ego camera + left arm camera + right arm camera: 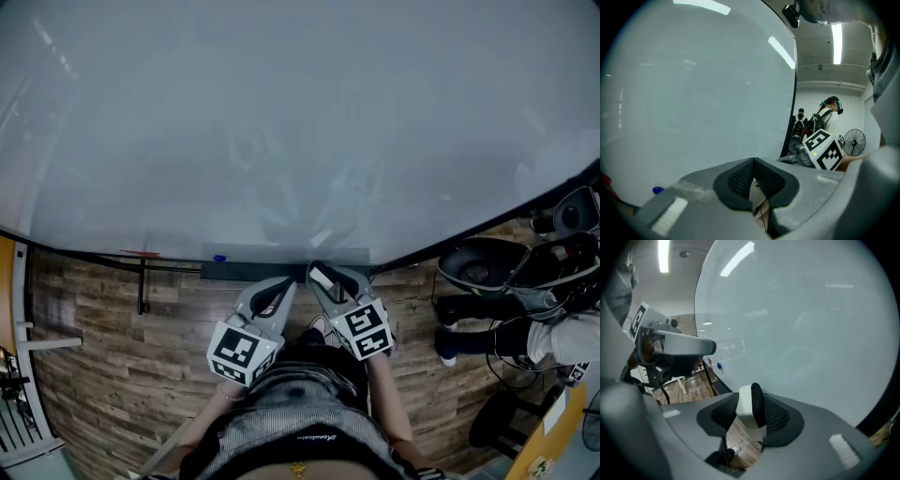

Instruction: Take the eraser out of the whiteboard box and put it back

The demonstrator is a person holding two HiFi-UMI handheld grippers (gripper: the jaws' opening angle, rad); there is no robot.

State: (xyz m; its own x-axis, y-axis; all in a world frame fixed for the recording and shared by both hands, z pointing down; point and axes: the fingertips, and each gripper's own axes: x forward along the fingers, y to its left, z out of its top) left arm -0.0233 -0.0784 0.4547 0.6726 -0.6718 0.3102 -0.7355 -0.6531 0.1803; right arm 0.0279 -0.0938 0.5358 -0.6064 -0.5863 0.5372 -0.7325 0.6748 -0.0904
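The eraser (749,405) is gripped between the pads of the right tool (751,401), which is part open around it. In the head view it is held at the whiteboard box (253,270), along the lower edge of the whiteboard (281,122); contact cannot be told. The left tool (753,164) is closed on nothing, its pads met at the tips, just beside the right one.

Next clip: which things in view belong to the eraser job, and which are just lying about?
Job: eraser, clamped in the right hand-held gripper; whiteboard box; whiteboard; left hand-held gripper, shut and empty.
Lying about: small blue object at the board's lower edge; fan; bystanders past the board's edge.
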